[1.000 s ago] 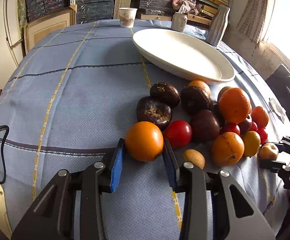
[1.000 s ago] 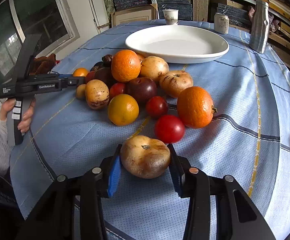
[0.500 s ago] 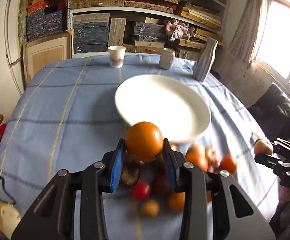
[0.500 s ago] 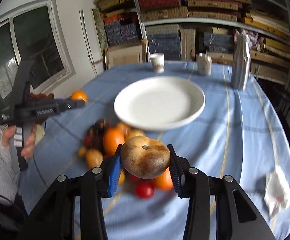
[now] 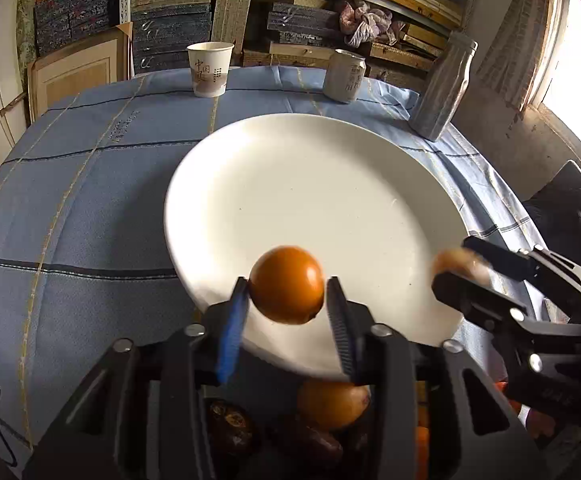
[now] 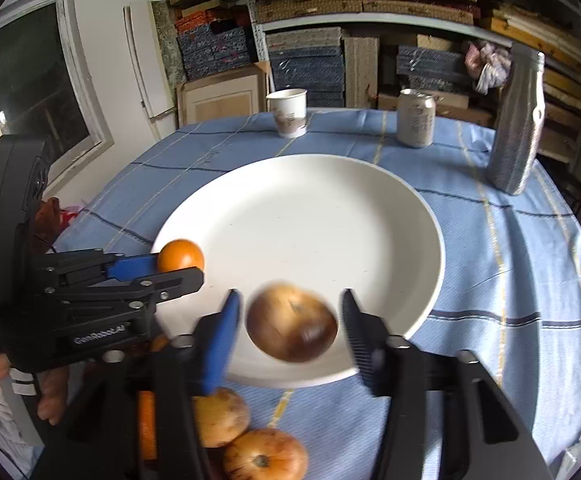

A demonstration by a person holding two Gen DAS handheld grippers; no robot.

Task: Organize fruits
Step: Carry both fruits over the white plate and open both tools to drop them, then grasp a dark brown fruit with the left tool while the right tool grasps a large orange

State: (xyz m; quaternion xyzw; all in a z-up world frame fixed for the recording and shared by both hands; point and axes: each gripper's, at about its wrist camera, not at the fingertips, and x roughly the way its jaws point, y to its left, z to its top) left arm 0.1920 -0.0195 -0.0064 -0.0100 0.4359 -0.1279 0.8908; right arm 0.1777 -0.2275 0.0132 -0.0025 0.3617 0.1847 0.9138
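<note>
Your white plate sits on the blue checked cloth of the desk, and its inner surface is bare apart from the two fruits at its near rim.

Your left hand-held gripper has just been opening. Its jaws are spread, with the orange fruit between them over the plate's near edge. A gap shows at each pad, so the fruit is not pinched.

Your right hand-held gripper has also just been opening. Its jaws stand wide, and the brown fruit, blurred, lies between them over the plate's near rim, clear of both pads.

The two tools sit side by side at the near edge, close to each other. The far half of the plate is open.

Beyond the plate, at the far edge of the desk, stand a paper cup, a can and a grey bottle, each well apart from the plate's rim.

Below the near rim, more fruit lies on the cloth: a tan one touching an orange one.
</note>
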